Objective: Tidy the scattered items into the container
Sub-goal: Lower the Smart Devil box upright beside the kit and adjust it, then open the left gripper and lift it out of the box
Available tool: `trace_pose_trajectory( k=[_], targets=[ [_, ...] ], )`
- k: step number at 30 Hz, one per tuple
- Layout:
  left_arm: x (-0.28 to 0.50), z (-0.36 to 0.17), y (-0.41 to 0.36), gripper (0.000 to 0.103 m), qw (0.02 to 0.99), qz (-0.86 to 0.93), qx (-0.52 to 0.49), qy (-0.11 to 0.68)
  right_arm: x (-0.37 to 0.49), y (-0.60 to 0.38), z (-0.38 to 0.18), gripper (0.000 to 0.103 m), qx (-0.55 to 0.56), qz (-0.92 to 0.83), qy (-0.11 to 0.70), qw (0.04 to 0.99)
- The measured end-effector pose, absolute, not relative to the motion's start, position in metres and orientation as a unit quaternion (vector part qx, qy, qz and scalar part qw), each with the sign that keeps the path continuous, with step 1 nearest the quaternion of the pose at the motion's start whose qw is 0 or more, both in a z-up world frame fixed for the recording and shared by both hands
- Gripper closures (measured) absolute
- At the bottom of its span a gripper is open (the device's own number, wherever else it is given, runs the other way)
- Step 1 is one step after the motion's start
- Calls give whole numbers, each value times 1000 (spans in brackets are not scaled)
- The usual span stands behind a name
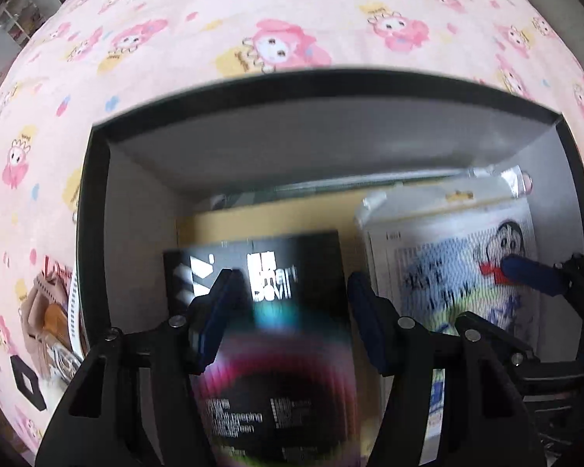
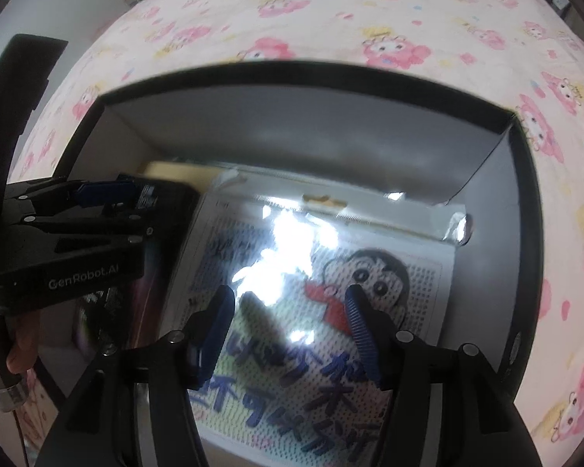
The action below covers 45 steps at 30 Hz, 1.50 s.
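Container (image 1: 97, 210) is the word for the open box with a black rim and pale grey inner walls that sits on a bed covered in a pink cartoon-print sheet (image 1: 292, 11). Much of the tidying looks done: a black packet (image 1: 261, 272) with white lettering lies flat in the left half of the box, a clear-wrapped cartoon packet (image 2: 331, 311) lies beside it in the right half, and a yellowish flat item (image 1: 268, 222) shows beneath them.

What seems left is a small heap of things (image 1: 54, 319) lying on the sheet just outside the box's left wall: something pinkish-brown, something amber and a bit of clear wrapping, too blurred to name. A small black frame-shaped piece (image 1: 27, 377) lies near that heap.

The left hand-held gripper (image 1: 288, 311) hangs over the black packet with its blue pads well apart and nothing between them. The right hand-held gripper (image 2: 288, 327) is likewise spread wide and empty above the cartoon packet. Both look to be letting go or hovering rather than carrying.

Only the left wrist view shows the leftover heap outside the box, so the unfinished part of the job is known from that view alone. It also catches one blue fingertip of the right tool at its right edge. The right wrist view shows the left tool from the side, the person's fingers (image 2: 17, 354) around its handle, strong glare on the cartoon packet's wrapper, and the box's right wall; it shows no stray things on the sheet.
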<state>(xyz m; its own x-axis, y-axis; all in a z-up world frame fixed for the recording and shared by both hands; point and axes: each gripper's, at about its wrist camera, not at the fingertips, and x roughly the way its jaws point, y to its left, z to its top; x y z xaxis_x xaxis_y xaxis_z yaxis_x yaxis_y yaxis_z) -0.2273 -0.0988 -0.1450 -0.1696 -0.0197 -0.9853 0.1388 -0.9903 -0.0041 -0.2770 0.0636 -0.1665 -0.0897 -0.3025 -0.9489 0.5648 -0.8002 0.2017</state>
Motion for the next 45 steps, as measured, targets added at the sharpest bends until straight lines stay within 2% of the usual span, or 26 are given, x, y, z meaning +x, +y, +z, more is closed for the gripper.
trace_pose_trajectory(
  k=[3, 6, 8, 12, 16, 22, 34, 36, 41, 45],
  targets=[
    [-217, -141, -99, 44, 36, -767, 637, 71, -275, 66, -165, 46, 612, -724, 100, 303],
    [-205, -136, -100, 44, -7, -763, 632, 136, -272, 69, -161, 46, 610, -729, 94, 296],
    [-195, -136, -97, 52, -29, -756, 630, 175, -266, 70, -155, 46, 600, -741, 99, 286],
    [-172, -129, -88, 53, -31, -754, 630, 183, -251, 72, -142, 46, 571, -767, 125, 265],
    [-182, -143, -93, 53, -35, -751, 630, 196, -240, 71, -141, 46, 556, -779, 148, 249],
    [-186, -159, -90, 53, -87, -705, 643, 286, -242, 70, -157, 47, 585, -760, 151, 241],
    [-187, -151, -72, 54, -68, -726, 631, 265, -215, 85, -157, 48, 592, -751, 146, 252],
    [-189, -148, -68, 51, -68, -727, 632, 257, -212, 87, -157, 48, 591, -753, 147, 249],
    [-185, -134, -68, 51, -68, -739, 622, 250, -208, 93, -154, 48, 595, -753, 125, 252],
    [-183, -128, -75, 57, -60, -740, 617, 260, -208, 97, -156, 48, 605, -746, 104, 258]
  ],
)
